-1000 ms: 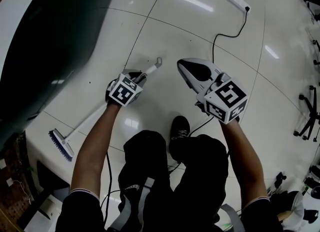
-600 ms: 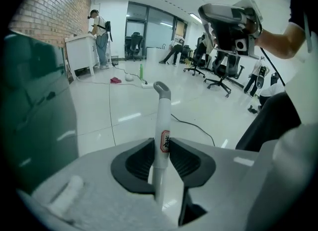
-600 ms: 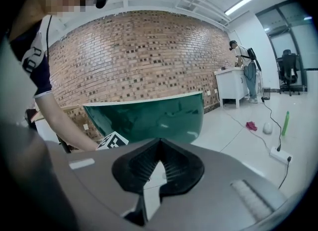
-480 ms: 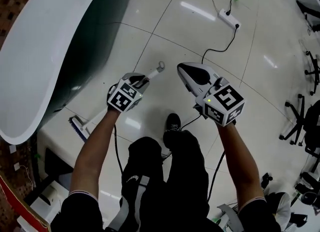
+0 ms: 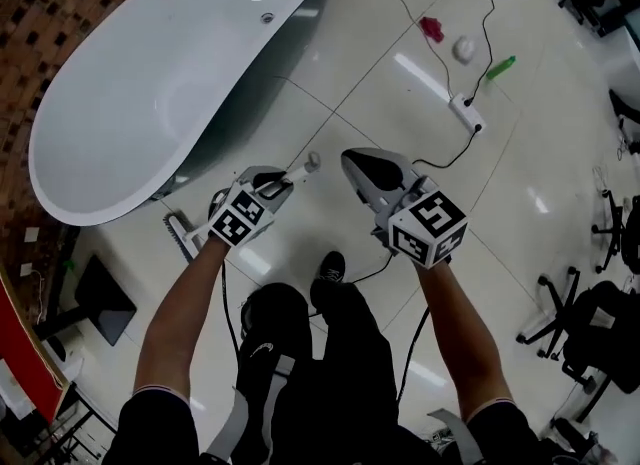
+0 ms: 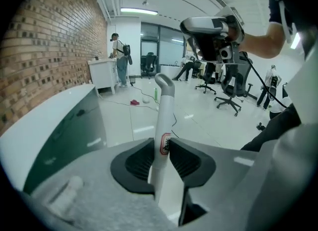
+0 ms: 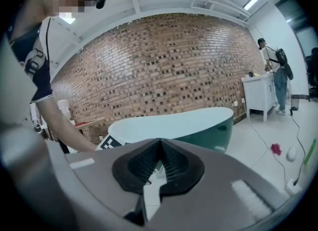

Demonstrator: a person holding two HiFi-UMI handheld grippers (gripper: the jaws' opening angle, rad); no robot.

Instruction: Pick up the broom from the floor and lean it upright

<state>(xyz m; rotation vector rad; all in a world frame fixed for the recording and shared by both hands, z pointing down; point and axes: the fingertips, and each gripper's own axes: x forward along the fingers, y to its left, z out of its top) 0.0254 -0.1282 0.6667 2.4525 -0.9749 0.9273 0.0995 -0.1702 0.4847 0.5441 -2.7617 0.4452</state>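
**Broom raised by the left tongs; right tongs free.** The left tongs (image 5: 282, 181) are clamped on the broom (image 5: 300, 169) near the top of its white handle. In the left gripper view, the two ribbed black pads (image 6: 139, 161) press on the handle from either side, at the level of a small red-edged label. The jaws stand only as far apart as the handle is thick. The handle's rounded grey end rises above the jaws.

In the head view the handle slants down and to the left from the tongs. The brush head (image 5: 180, 235) is low beside the near end of the bathtub (image 5: 150, 93). Whether the bristles touch the floor (image 5: 330, 73) cannot be told.

The right tongs (image 5: 352, 161) are level with the left ones and just to their right. They are apart from the broom. In the right gripper view their pads meet at the tips, with nothing between them.

The person's dark shoe (image 5: 330, 271) is on the tiles below the two tongs. A power strip (image 5: 466, 113) with its cord lies on the floor beyond the right tongs. Near it are a green item (image 5: 500, 68), a white item (image 5: 463, 49) and a red item (image 5: 432, 27). Office chairs (image 5: 560, 323) are at the right edge. A brick wall (image 7: 164, 61) runs behind the bathtub.
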